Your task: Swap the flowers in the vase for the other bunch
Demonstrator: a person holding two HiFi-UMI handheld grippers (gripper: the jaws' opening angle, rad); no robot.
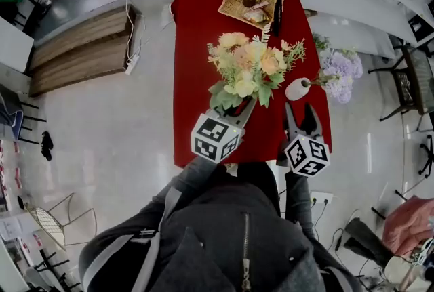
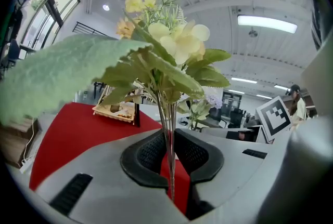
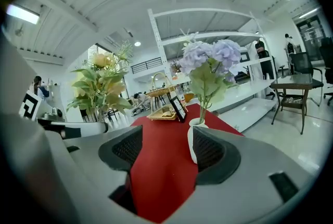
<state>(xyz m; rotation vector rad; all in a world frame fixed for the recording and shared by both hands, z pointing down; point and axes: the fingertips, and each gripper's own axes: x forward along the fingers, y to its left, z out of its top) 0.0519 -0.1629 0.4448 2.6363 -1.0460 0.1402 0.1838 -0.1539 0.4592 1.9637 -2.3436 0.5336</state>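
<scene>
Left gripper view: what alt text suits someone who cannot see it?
The left gripper is shut on the thin stems of a yellow flower bunch. Behind lie a red table and a wicker basket.

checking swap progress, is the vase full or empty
Full: the purple bunch stands in the white vase, stems down its neck.

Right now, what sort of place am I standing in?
Probably a large open office or lab hall rather than a home: tall white storage shelving, a ceiling strip light on a bare white ceiling, and a dark work table with a chair on a polished floor.
</scene>
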